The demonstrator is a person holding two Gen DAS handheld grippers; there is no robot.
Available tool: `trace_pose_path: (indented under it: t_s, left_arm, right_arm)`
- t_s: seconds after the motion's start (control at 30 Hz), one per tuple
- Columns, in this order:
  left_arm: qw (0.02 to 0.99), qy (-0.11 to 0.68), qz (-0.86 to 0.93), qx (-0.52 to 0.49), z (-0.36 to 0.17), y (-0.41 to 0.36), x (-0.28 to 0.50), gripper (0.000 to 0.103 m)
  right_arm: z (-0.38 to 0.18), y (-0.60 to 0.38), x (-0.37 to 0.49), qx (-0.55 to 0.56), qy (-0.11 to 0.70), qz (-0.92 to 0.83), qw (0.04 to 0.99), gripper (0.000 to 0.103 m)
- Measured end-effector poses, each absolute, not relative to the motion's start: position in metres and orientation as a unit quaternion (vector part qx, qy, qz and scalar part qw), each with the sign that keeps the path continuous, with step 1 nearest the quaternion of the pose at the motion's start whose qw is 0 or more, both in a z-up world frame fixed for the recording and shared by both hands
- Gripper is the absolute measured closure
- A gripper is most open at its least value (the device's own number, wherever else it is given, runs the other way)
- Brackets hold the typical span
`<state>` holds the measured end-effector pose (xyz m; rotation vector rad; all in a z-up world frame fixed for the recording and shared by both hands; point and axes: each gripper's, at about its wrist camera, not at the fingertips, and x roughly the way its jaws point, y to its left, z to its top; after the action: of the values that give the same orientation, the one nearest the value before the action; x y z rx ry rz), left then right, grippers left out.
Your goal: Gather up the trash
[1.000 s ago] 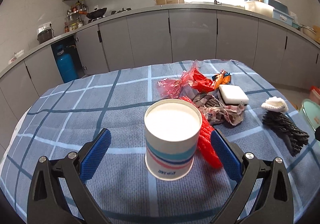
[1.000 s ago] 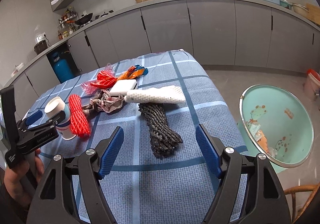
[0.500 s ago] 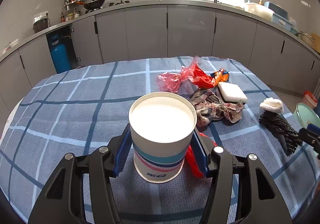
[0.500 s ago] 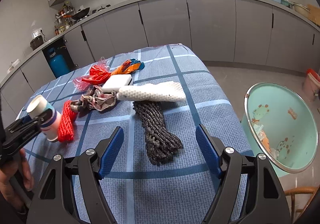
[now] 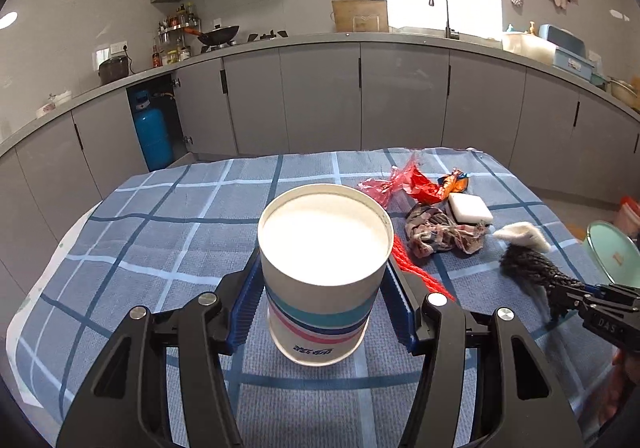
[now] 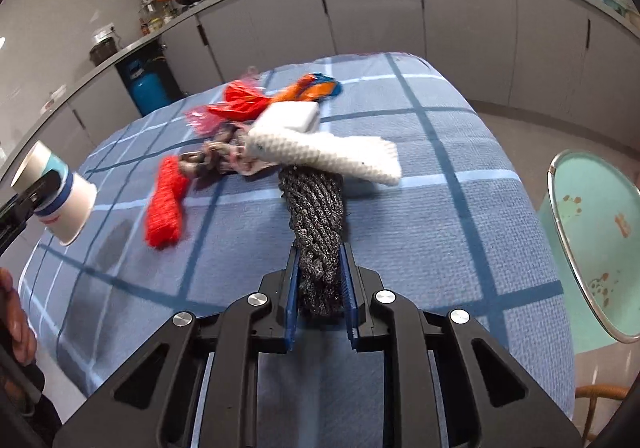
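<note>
Trash is what I'm clearing off the blue checked tablecloth (image 6: 460,184), and both tongs have just gone from open to loaded: a second ago my left gripper (image 5: 322,302) stood wide around the white paper cup with teal and pink stripes (image 5: 323,272), and my right gripper (image 6: 321,294) hovered spread above the dark grey knitted net sleeve (image 6: 318,220). Now the left blue pads press on the cup's two sides, and in the right wrist view the cup hangs tilted clear of the cloth. The right jaws have closed to a narrow gap, pinching the near end of the dark sleeve, whose far end lies under the white foam net sleeve (image 6: 324,156). I judge that two pieces are secured and the next call is carrying them to the mint green bin (image 6: 596,240) beside the table's right edge. Left on the cloth are the red mesh net (image 6: 166,208), a crumpled patterned rag (image 5: 440,234), a white rectangular sponge (image 5: 470,208), and red and orange wrappers (image 5: 416,184). Lifting the dark sleeve may drag the white foam one along.
</note>
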<state>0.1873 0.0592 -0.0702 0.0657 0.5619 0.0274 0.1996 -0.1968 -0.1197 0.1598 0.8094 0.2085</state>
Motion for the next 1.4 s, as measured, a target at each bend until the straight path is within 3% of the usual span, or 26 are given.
trace_pose_path:
  t_s: [0.57,1.4]
  left_arm:
    - [0.968,0.242,-0.009,0.068,-0.041,0.018,0.142,0.047]
    - [0.961,0.25,-0.066,0.094,-0.035,-0.058,0.147,0.047]
  right_arm:
    - [-0.064,-0.202,0.14,0.078,0.316,0.118,0.938,0.085]
    - [-0.046,-0.261,0.113,0.105,0.275,0.063,0.954,0.085]
